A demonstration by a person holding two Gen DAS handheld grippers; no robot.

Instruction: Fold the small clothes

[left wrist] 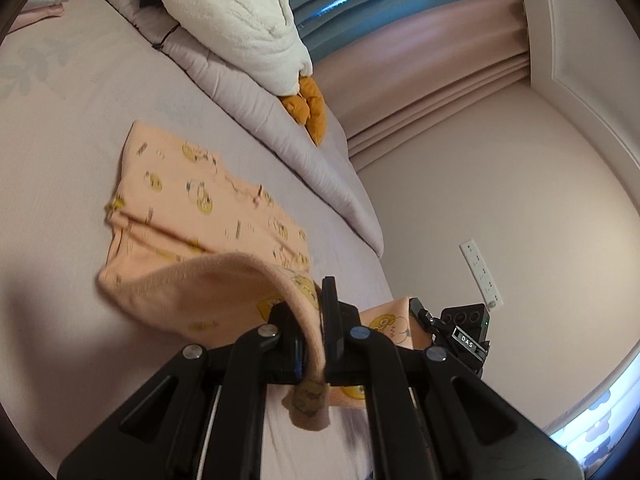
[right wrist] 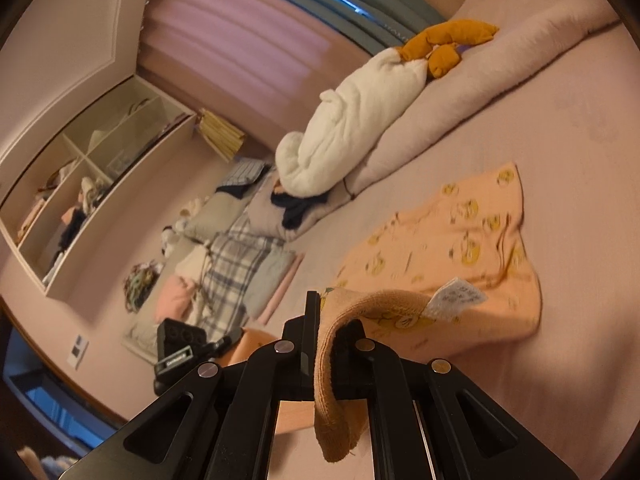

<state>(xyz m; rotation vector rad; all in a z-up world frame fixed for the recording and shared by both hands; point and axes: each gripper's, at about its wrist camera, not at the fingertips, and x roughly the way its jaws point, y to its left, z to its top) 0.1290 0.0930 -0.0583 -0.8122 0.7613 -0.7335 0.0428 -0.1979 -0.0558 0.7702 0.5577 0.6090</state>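
Both tongs [left wrist: 314,336] [right wrist: 332,344] on peach garment [left wrist: 208,208] [right wrist: 452,240] (yellow cartoon print) — edge lifted.

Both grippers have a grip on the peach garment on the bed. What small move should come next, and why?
Probably carry the lifted edge forward over the flat part. The left gripper and right gripper each pinch the peach garment, whose near edge curls up while the rest lies on the bed.

The room is lit softly and warm, with a pink tone everywhere. Cold blue daylight enters only at the curtain [left wrist: 400,12] top. A soft shadow lies on the bed [left wrist: 60,200] at the left. The peach garment [right wrist: 452,240] looks smeared by motion. Both fisheye views bend straight lines, and the corners are black.
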